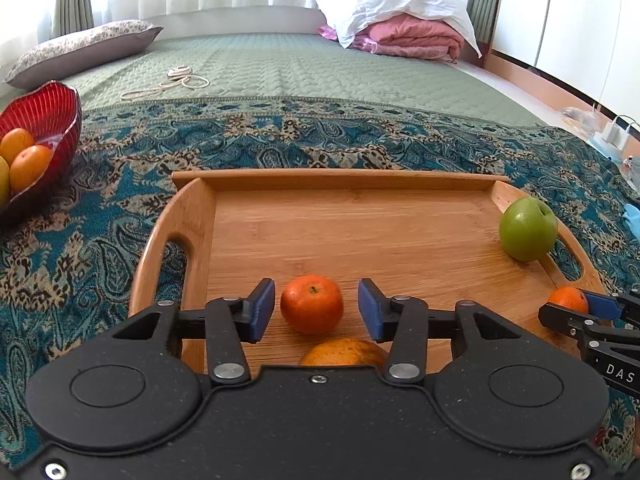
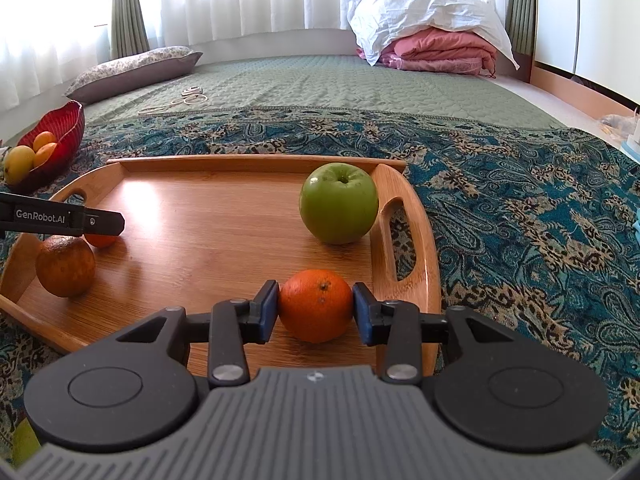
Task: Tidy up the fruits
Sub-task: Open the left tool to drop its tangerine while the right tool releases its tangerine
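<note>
A wooden tray [image 1: 400, 240] lies on a patterned blue cloth. My left gripper [image 1: 316, 294] is open around a small tangerine [image 1: 311, 305] that rests on the tray, with a gap on each side. A larger dull orange [image 1: 344, 354] lies just under the gripper's body. My right gripper [image 2: 315, 292] is open around another orange [image 2: 316, 306] sitting on the tray [image 2: 200, 208], its blue pads [image 2: 269, 312] right beside the fruit's sides. A green apple [image 2: 339, 202] stands near the tray's right handle. The left gripper's finger [image 2: 100, 222] shows at the left of the right wrist view.
A red ribbed bowl [image 1: 48, 112] with oranges and a yellow fruit stands on the cloth to the far left. Behind lie a green quilt [image 1: 300, 68], a pillow [image 1: 84, 48], a coiled cord [image 1: 180, 78] and folded pink bedding [image 1: 412, 38].
</note>
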Motion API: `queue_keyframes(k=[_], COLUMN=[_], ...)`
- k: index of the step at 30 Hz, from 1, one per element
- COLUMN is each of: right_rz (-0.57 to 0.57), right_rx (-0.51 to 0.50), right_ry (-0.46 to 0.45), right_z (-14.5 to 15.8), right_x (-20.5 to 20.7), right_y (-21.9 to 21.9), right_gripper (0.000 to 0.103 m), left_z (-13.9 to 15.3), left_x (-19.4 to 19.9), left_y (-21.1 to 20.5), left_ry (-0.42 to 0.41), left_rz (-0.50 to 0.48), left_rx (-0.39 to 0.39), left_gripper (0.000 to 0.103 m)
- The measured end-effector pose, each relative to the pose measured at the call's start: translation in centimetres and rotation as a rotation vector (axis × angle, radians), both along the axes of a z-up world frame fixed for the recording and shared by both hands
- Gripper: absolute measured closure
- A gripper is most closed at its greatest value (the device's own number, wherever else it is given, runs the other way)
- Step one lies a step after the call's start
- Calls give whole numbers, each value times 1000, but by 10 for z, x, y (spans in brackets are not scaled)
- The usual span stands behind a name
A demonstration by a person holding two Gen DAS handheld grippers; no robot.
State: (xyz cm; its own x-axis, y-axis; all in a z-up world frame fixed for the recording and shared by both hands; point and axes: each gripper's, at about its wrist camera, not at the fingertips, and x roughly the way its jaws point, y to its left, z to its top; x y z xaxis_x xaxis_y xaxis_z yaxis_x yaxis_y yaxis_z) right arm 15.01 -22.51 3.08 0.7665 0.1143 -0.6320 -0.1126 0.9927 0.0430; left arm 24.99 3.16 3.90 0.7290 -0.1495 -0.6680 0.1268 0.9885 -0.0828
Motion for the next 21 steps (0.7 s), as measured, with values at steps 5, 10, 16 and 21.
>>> queue_keyframes(k=[5, 10, 16, 21], right_rz=[7, 12, 29, 53], right_rx=[-10, -11, -29, -39], right_ry=[-21, -47, -81, -98], right_z=[5, 11, 18, 21], right_x=[-7, -15, -30, -42], right_y=[2, 2, 3, 4], right_gripper=[40, 31, 24, 18], left_z=[10, 21, 31, 37], left_x=[-13, -33, -64, -89], left_y=[1, 3, 2, 2], left_ry=[-31, -72, -119, -149], left_rz=[8, -8, -28, -34], left_rx=[6, -4, -9, -25], left_gripper=[48, 35, 26, 19])
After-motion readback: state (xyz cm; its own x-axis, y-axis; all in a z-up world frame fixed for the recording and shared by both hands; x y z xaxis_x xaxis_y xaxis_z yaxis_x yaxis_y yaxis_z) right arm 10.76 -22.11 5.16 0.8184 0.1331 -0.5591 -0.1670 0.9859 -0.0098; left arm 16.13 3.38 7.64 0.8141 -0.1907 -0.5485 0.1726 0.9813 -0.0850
